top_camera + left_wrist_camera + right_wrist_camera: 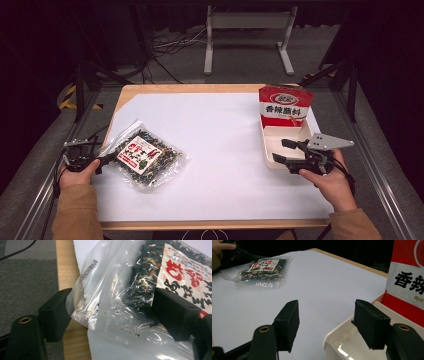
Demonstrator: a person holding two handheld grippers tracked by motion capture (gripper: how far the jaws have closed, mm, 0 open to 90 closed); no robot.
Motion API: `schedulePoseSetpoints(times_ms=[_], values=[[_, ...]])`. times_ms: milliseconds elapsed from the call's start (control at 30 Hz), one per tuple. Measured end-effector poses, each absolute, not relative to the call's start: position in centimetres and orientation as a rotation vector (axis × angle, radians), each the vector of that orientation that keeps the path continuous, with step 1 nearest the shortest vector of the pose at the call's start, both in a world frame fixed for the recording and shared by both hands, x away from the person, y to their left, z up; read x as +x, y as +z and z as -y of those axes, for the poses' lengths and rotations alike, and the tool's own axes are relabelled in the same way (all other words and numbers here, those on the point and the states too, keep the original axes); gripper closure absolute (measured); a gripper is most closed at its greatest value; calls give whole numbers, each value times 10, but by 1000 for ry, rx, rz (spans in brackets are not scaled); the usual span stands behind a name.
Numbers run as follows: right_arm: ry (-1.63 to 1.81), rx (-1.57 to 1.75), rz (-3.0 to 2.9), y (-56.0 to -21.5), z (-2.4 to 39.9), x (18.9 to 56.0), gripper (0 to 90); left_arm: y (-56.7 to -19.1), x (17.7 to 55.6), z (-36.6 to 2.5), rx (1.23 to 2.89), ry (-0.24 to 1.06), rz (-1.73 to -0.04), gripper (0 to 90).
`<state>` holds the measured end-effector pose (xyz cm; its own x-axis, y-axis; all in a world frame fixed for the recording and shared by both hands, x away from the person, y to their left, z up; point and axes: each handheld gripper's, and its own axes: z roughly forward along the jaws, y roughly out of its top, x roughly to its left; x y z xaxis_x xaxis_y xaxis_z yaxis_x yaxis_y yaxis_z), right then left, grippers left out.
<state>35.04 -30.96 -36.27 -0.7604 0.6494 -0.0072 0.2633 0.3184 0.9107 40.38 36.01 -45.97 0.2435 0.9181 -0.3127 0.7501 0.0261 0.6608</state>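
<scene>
1. While my left gripper (102, 161) sits at the table's (200, 89) left edge, its jaws straddle the clear corner of the seaweed bag (145, 157). They stand fairly wide. In the left gripper view the film lies between them, and I cannot see either pad pressing on it.

2. Bag location: flat on the white sheet (220, 150) at the left of the table, label up, with one corner overhanging the wooden edge near my left hand (80, 175).

3. My right gripper (282, 152) is wide open with nothing between its jaws. It hovers at the near left rim of the white tray (270, 150), one jaw over the tray and one over the sheet.

4. A red sauce pouch (284, 106) stands upright at the far end of the tray. I judge the tray to be the likely place for the bag.

5. Risk: the jaws would bite thin, slick film only. I judge it could slide out once the weight of the contents hangs from that corner.

6. Risk: a one-corner lift would let the bag swing and sag. It could then catch the tray rim or knock the pouch over.

7. Risk: the left jaw is close to the table edge. A low closing could pinch the wood or push the bag away.

8. Risk: the right gripper stands near the tray wall, so a careless move there could shift the tray.
</scene>
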Motion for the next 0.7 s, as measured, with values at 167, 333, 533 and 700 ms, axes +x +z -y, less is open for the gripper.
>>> schedulePoseSetpoints(times_ms=[167, 333, 533, 700], values=[[1427, 809, -2219, -363, 309, 351, 370, -459, 403, -358, 1771, 301, -1510, 284], [1427, 805, -2221, -363, 307, 351, 369, -457, 403, -355, 1795, 329, -1512, 353], [1435, 796, -2218, -362, 307, 350, 367, -447, 399, -343, 1886, 470, -1508, 541], [1436, 800, -2220, -363, 307, 350, 365, -445, 401, -335, 1933, 503, -1479, 644]])
